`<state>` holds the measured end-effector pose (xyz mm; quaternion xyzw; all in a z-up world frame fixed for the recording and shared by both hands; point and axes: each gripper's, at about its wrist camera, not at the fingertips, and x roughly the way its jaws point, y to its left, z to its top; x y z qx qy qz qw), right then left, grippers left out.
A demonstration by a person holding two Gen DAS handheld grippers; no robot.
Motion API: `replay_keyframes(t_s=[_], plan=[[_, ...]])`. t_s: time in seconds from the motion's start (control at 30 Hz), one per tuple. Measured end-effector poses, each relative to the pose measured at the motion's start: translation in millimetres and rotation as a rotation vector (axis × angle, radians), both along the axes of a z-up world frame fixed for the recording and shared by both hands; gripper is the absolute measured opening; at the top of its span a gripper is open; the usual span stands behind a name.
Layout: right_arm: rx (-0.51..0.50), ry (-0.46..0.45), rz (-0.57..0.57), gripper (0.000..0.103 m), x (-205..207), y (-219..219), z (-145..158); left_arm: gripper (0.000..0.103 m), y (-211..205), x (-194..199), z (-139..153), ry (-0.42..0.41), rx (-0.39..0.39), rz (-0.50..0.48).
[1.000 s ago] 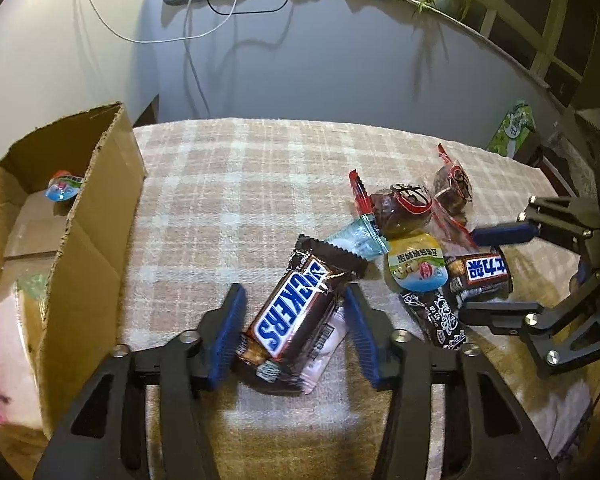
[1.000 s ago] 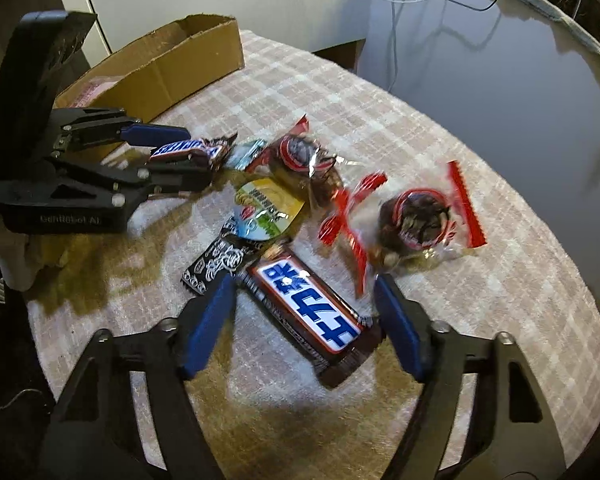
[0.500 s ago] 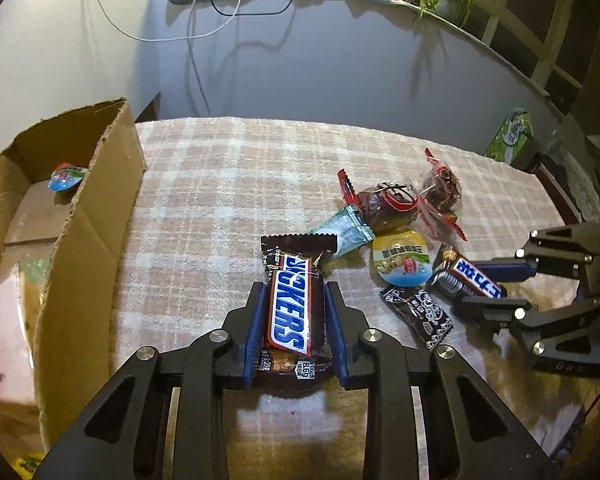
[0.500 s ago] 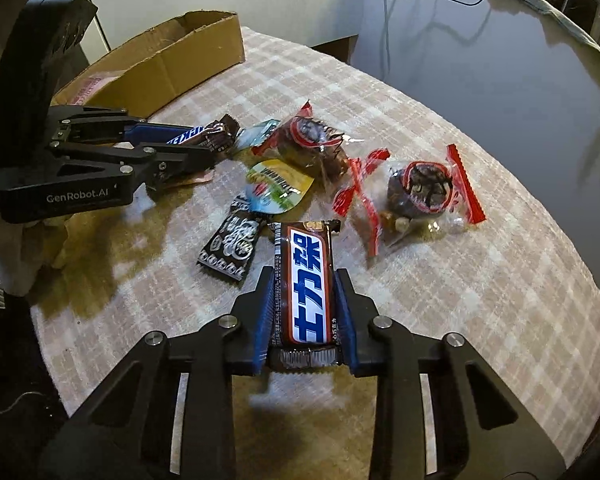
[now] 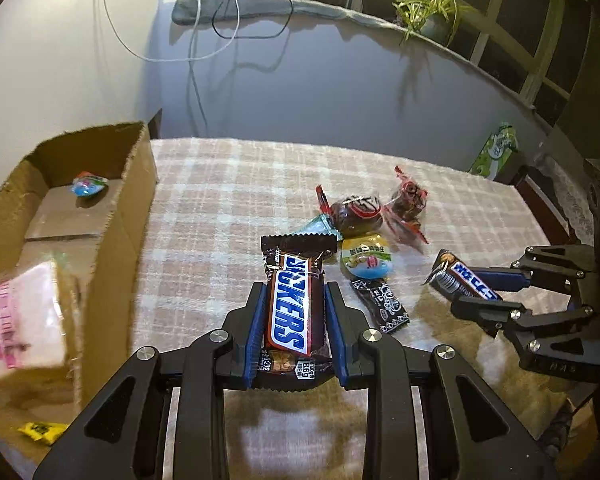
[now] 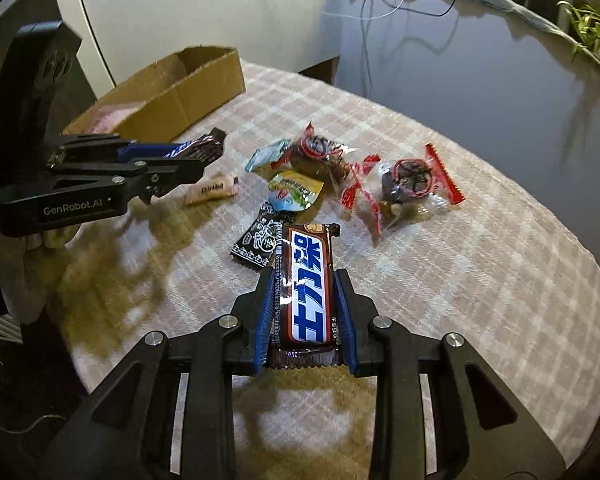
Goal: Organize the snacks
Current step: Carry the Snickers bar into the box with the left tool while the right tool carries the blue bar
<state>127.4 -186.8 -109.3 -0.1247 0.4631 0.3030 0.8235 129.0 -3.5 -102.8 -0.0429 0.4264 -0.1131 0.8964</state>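
Both bars now lifted off our checked tablecloth (image 5: 204, 208), left gripper (image 5: 295, 312) clamped on brown Snickers bar (image 5: 294, 304), right gripper (image 6: 305, 312) clamped on brown blue-lettered bar (image 6: 309, 292), pale pink packet (image 6: 212, 189) uncovered beside open cardboard box (image 5: 128, 216).

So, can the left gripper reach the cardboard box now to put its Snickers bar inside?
Probably yes. The left gripper is shut on the Snickers bar, the cardboard box lies open-topped just to its left, and nothing stands between them.
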Motion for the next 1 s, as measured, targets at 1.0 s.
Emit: replay_keyframes(t_s=[1.0], plan=[[0.114,-0.133,0.132,0.030,-10,140,79,0.027,118,-58,47,-0.122,-0.017,0.186]])
